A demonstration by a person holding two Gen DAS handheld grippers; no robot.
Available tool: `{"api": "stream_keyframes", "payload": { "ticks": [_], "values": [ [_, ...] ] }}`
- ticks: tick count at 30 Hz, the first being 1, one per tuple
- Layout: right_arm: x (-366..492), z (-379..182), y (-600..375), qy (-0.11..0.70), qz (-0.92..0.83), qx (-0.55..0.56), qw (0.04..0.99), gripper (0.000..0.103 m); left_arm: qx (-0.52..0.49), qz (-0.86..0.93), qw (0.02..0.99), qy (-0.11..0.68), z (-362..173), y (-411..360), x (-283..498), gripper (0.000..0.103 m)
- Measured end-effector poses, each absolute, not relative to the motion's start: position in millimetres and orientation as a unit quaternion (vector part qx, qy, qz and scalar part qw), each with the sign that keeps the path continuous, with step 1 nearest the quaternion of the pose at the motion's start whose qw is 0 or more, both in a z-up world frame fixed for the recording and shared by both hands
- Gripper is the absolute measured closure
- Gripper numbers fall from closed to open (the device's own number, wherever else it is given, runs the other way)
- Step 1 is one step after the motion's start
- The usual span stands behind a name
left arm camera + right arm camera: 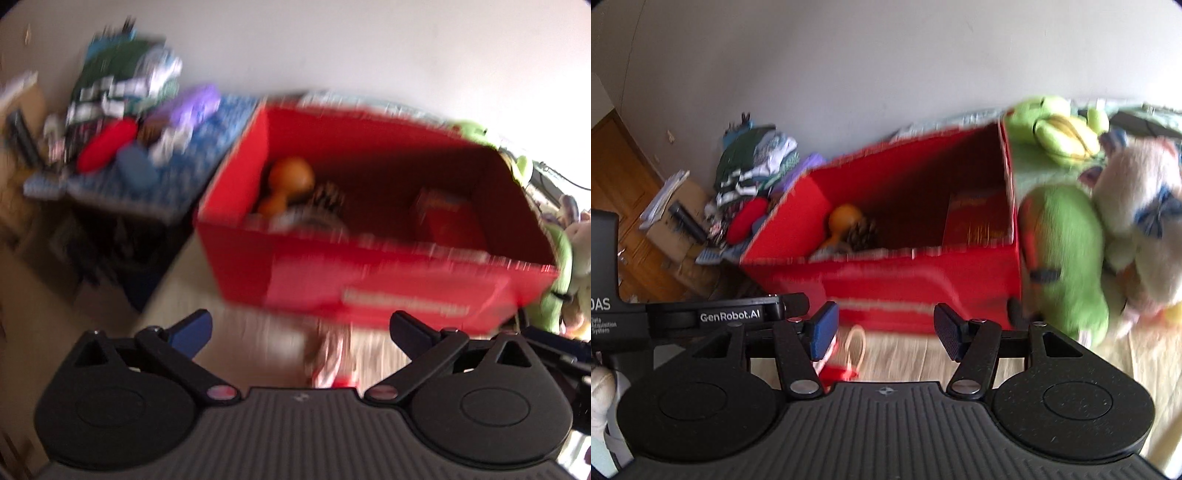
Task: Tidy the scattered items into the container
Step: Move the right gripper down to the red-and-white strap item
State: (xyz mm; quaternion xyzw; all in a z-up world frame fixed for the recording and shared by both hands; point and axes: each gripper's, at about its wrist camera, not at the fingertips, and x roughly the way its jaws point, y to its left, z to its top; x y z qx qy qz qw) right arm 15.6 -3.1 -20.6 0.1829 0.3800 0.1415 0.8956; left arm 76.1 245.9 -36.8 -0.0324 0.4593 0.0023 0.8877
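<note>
A red box (369, 273) (886, 284) stands open on a pale bed cover. Inside it lie an orange gourd-shaped toy (288, 181) (842, 221), a pine cone (325, 199) (862, 232) and a red packet (447, 218) (975, 214). A small red-and-white item with a loop handle (332, 365) (846, 358) lies on the cover in front of the box. My left gripper (299, 332) hangs open above that item, nothing between its fingers. My right gripper (884, 330) is open too, with the item just below its left fingertip (823, 328).
Green plush toys (1067, 254) (557, 280) and a white plush (1141, 214) crowd the right of the box. A heap of clothes and small things (122, 122) (753, 173) sits on a stand to the left. The left gripper's black body (683, 314) reaches into the right wrist view.
</note>
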Motion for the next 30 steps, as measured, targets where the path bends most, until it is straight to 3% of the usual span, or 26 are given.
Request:
{"api": "stream_keyframes", "payload": {
  "ticks": [4, 10, 12, 14, 17, 30],
  "values": [
    [5.6, -38.5, -4.7, 0.410, 0.165, 0.196, 0.875, 0.055, -0.054, 0.008, 0.870, 0.490, -58.0, 248.6, 58.0, 0.001],
    [-1.8, -59.2, -9.2, 0.438, 0.165, 0.214, 0.857, 0.057, -0.029, -0.003, 0.862, 0.506, -77.0, 237.9, 38.0, 0.003],
    [-1.3, -61.7, -13.7, 0.441, 0.159, 0.222, 0.855, 0.057, -0.022, 0.002, 0.862, 0.506, -81.8, 236.5, 38.5, 0.007],
    [-0.1, -63.6, -19.6, 0.442, 0.151, 0.233, 0.853, 0.057, -0.026, 0.004, 0.858, 0.513, -87.3, 236.5, 40.5, 0.020],
    [1.0, -68.6, -28.5, 0.447, 0.148, 0.247, 0.847, 0.058, -0.048, 0.001, 0.846, 0.530, -96.4, 242.8, 44.4, 0.031],
    [31.4, -78.1, 3.2, 0.491, 0.193, 0.273, 0.805, 0.058, -0.042, -0.053, 0.840, 0.538, -103.2, 259.0, 59.2, 0.027]
  ]
}}
